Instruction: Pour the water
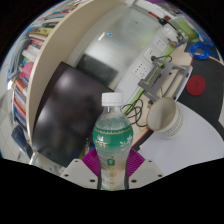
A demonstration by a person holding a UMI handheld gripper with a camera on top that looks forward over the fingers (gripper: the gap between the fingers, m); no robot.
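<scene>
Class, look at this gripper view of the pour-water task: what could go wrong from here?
1. The bottle still wears its white cap, so tipping now likely pours nothing.
2. The gripper holds it low on the body; tilted, the bottle might slip.
3. The cup sits near the table edge beside cables; a nudge could topple it.

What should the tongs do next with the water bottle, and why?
Probably carry the bottle toward the white cup beyond it. The tongs appear shut on the bottle, which looks tilted and lifted with its white cap on. The cup sits a little away, so closing that gap likely comes before pouring.
</scene>
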